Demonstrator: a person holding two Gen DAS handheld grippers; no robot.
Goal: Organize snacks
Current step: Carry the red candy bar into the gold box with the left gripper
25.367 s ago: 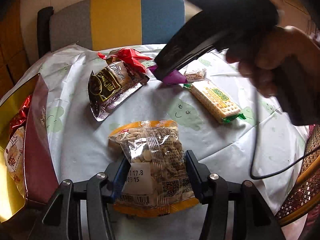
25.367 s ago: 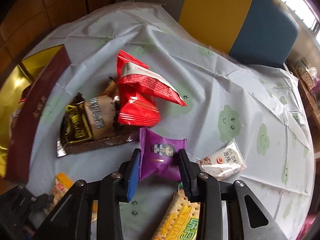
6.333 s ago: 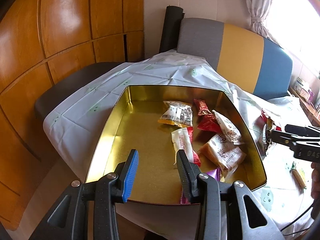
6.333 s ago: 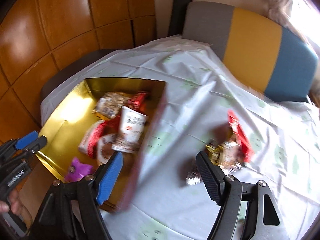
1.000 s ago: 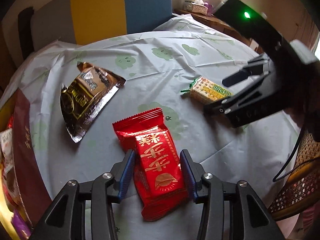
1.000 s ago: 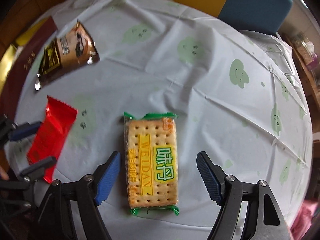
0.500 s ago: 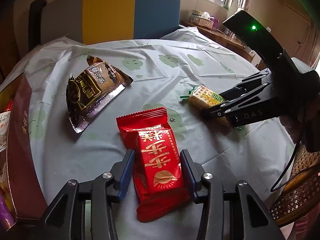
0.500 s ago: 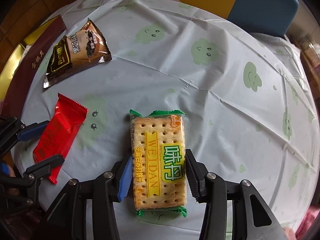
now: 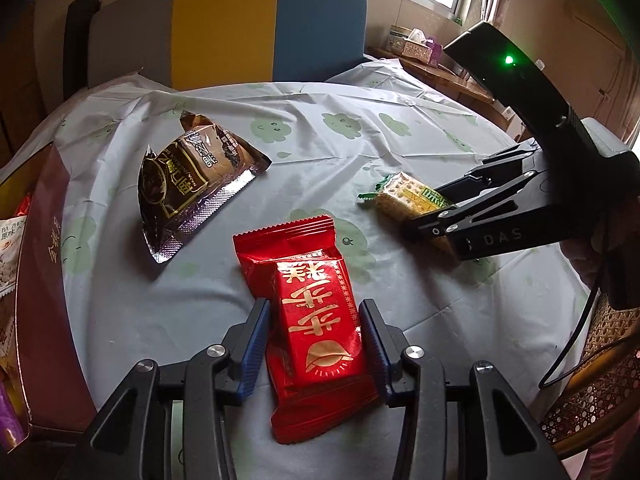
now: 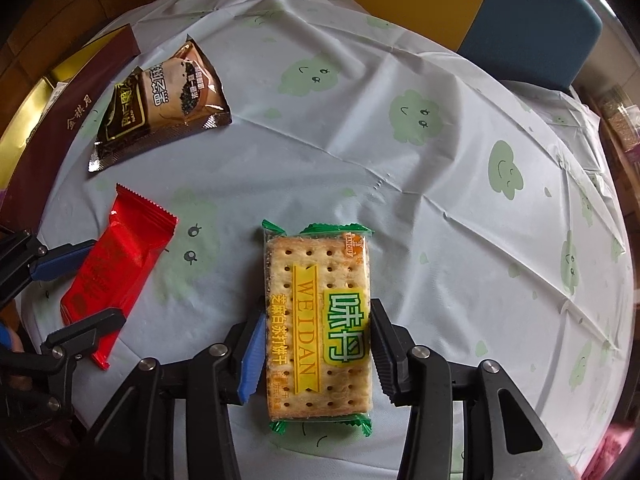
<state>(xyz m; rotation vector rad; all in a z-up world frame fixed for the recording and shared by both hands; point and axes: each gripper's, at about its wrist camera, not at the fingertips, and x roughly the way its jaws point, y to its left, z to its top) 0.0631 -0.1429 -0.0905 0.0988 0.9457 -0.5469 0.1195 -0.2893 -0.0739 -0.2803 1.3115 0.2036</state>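
My left gripper (image 9: 316, 344) is shut on a red snack pack (image 9: 312, 304), which also shows in the right wrist view (image 10: 116, 264), held at the near edge of the round table. My right gripper (image 10: 318, 352) is shut on a cracker pack (image 10: 316, 316) with green ends, which also shows in the left wrist view (image 9: 408, 196). A brown snack bag (image 9: 192, 180) lies flat further back on the left, also in the right wrist view (image 10: 160, 104). The right gripper appears in the left wrist view (image 9: 452, 220) to the right of the red pack.
The gold tin with a maroon wall (image 9: 40, 272) stands at the table's left edge, holding several snacks; it also shows in the right wrist view (image 10: 68, 116). A grey, yellow and blue chair back (image 9: 224, 28) is behind the table. A wicker chair (image 9: 592, 392) is at right.
Both grippers have closed on their packs: the right jaws went from wide open to shut on the cracker pack, and the left jaws now press the red pack.
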